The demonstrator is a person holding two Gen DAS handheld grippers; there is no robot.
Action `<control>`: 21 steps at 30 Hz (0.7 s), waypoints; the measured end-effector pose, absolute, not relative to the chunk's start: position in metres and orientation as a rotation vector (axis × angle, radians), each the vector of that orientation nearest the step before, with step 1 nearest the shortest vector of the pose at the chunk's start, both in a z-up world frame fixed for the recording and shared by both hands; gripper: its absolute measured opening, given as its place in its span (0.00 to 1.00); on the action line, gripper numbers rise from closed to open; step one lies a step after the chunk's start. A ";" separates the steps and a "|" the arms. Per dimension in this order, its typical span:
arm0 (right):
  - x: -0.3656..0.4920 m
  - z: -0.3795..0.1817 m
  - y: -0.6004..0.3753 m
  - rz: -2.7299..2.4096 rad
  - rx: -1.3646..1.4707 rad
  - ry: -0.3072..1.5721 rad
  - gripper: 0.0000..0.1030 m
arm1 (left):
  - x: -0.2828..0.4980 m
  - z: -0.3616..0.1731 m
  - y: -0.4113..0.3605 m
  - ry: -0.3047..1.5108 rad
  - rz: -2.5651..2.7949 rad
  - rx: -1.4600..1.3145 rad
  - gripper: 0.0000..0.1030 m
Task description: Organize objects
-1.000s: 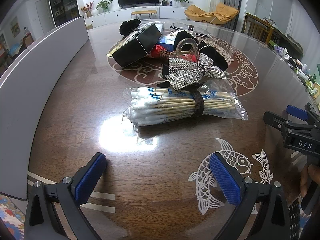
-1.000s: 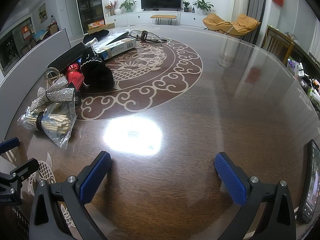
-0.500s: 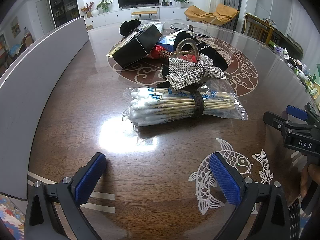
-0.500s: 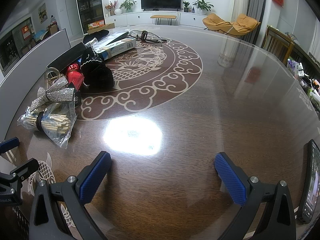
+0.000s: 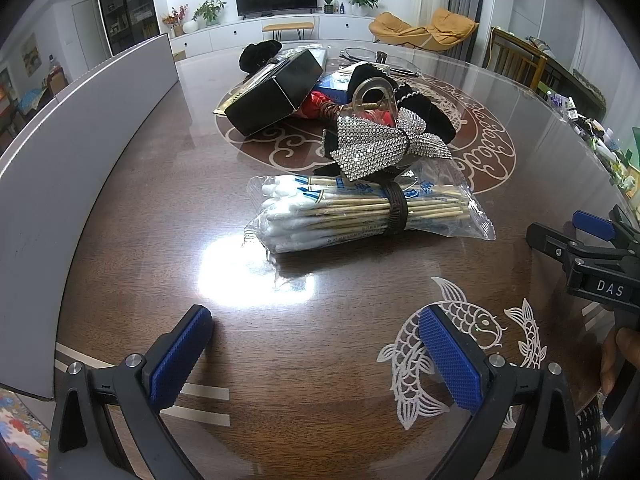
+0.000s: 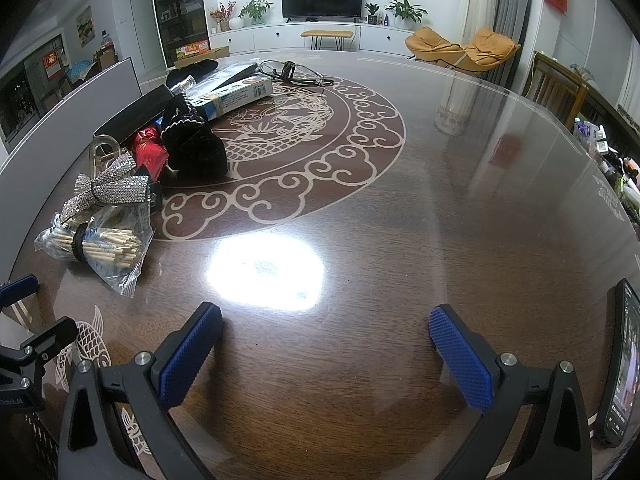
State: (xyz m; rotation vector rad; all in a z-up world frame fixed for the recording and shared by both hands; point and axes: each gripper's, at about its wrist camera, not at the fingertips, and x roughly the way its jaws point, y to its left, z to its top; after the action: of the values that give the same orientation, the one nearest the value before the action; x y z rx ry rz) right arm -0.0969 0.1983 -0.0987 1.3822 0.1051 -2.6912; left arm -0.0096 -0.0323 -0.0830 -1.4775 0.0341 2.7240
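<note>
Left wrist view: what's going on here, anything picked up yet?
Nothing is picked up yet. The left gripper and right gripper are both open and empty, low over the table. The clutter sits ahead of the left one: a bag of cotton swabs nearest, a rhinestone bow against its far side, and a black box beyond. A phone lies by the right gripper.

On the worktop (image 5: 160,208), the bag of cotton swabs (image 5: 360,212) lies nearest; the rhinestone bow (image 5: 376,146) rests just behind it, the box (image 5: 276,92) farther back left.
</note>
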 end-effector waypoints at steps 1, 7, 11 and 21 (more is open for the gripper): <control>-0.097 -0.099 0.198 -2.691 1.382 0.105 1.00 | -0.009 -0.083 -0.032 0.034 2.724 -1.477 1.00; -0.097 -0.099 0.198 -2.691 1.382 0.105 1.00 | -0.009 -0.083 -0.032 0.033 2.726 -1.473 1.00; -0.096 -0.099 0.198 -2.691 1.382 0.105 1.00 | -0.009 -0.083 -0.032 0.034 2.729 -1.466 1.00; -0.097 -0.099 0.198 -2.691 1.381 0.105 1.00 | -0.010 -0.084 -0.032 0.034 2.739 -1.450 1.00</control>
State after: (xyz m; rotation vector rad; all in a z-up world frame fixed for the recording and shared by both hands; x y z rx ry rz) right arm -0.0966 0.1979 -0.0988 1.3811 0.1047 -2.6913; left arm -0.0096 -0.0321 -0.0841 -1.4495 0.0338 2.7387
